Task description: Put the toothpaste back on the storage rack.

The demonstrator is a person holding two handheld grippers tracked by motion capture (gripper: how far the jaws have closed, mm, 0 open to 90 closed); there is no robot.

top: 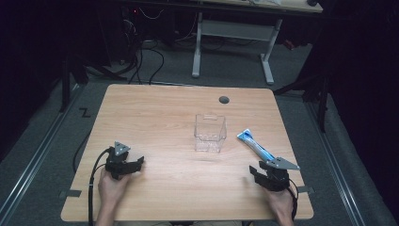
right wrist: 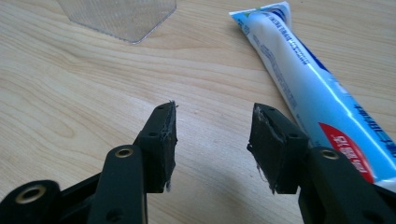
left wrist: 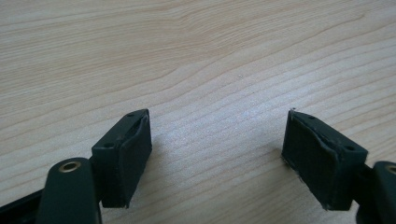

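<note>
black fingers | brass screws | grey plate | black cable

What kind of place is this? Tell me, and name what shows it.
Probably a lab or recording workspace, not a home: a bare wooden table on grey carpet, cables on the floor behind it, and a height-adjustable desk frame against dark surroundings.

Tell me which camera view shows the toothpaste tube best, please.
The right gripper view: the toothpaste tube lies close, beside the right gripper, with its blue, white and red print visible. The high view shows the tube small, right of the clear container. The left gripper view faces bare table.
</note>
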